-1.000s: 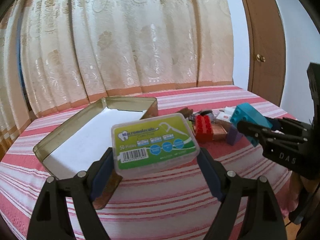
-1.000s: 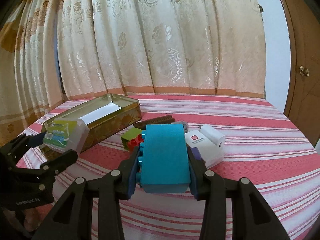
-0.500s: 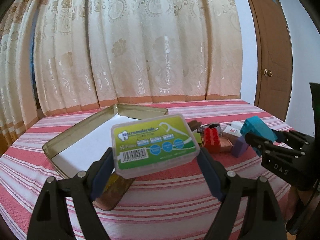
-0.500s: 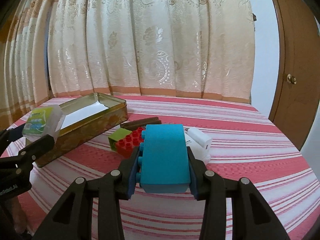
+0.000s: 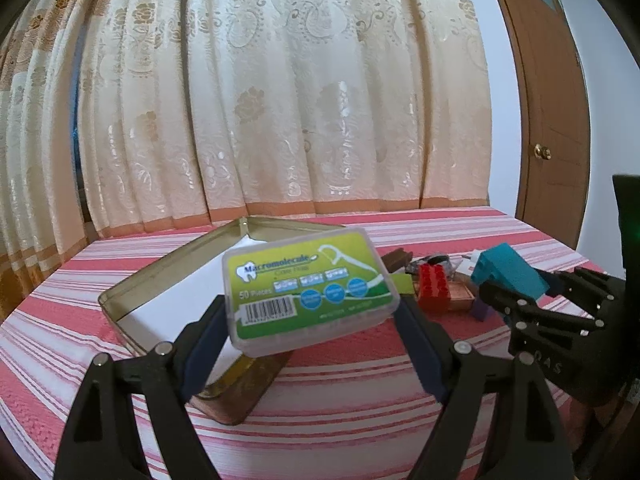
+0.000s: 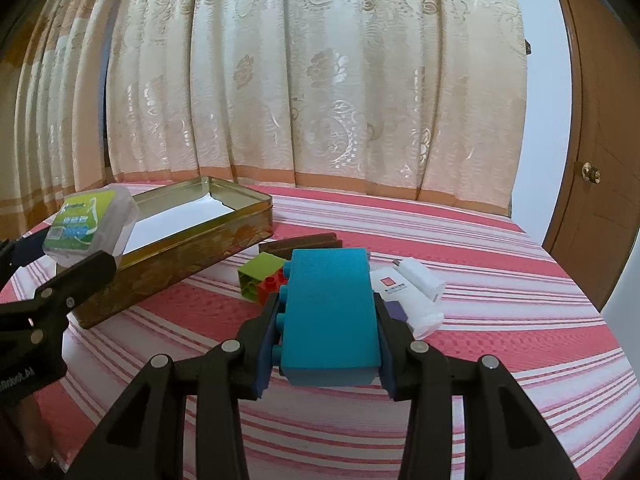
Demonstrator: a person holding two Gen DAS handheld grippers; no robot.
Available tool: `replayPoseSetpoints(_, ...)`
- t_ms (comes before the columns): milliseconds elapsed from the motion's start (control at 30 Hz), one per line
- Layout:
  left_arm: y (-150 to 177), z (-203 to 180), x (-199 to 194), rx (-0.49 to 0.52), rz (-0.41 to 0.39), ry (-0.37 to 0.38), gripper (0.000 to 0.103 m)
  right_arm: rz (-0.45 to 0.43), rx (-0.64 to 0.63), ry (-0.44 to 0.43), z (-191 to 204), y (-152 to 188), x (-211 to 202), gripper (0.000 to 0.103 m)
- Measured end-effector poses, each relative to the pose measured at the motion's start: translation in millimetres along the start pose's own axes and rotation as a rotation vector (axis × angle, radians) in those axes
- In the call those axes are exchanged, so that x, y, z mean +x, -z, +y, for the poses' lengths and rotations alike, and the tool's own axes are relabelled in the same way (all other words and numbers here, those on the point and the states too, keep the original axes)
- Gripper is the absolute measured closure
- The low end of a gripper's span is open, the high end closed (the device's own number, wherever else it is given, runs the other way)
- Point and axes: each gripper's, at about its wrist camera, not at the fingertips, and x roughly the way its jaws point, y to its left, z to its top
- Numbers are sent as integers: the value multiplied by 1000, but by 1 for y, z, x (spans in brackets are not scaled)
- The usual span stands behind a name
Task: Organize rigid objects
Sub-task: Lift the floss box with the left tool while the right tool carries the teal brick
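A person working two hand-held grippers sorts hard odds and ends on a red-striped table [image 5: 360, 420]. At nine o'clock in the right wrist view, the left gripper [image 6: 76, 248] clamps a clear floss-pick box [image 5: 308, 288] by its short ends and holds it above the near corner of the open gold tin [image 5: 132, 292], whose white-lined floor is bare. At the centre, toward six o'clock, the right gripper [image 6: 326, 320] is clenched on a teal building block [image 6: 330, 316], pads flat on its long sides, raised over the cloth. Behind it, around twelve o'clock, lie a green brick [image 6: 256, 276], a red brick [image 6: 274, 284] and a brown bar [image 6: 300, 242]; a white charger [image 6: 416, 292] rests at two o'clock. Both held pieces look light and stiff. The box's smooth plastic seems liable to slip or flex, so the end walls are probably the safest hold. The block's flat sides likely give surer purchase than its studded face.
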Motion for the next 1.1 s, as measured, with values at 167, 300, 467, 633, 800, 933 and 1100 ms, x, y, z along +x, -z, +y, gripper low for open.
replayPoseSetpoints(167, -5, 10, -5, -10, -14, -21, 20, 19, -12, -16, 10, -1, 4, 59)
replayPoseSetpoints(300, -10, 14, -9, -10, -23, -30, 20, 39, -34, -31, 19, -1, 8, 59)
replayPoseSetpoints(467, -11, 17, -8, -9, -21, -40, 20, 62, -46, -49, 27, -2, 13, 59)
replayPoseSetpoints(633, -12, 22, -7, -16, -16, -49, 20, 75, -62, -55, 32, -6, 16, 58)
replayPoseSetpoints(800, -12, 28, -8, -21, -14, -56, 20, 65, -77, -67, 39, -11, 15, 58)
replayPoseSetpoints(933, -13, 30, -8, -22, -8, -61, 20, 65, -85, -81, 45, -14, 17, 59)
replayPoseSetpoints(1100, -13, 35, -9, -23, -5, -70, 20, 67, -94, -98, 52, -18, 19, 58)
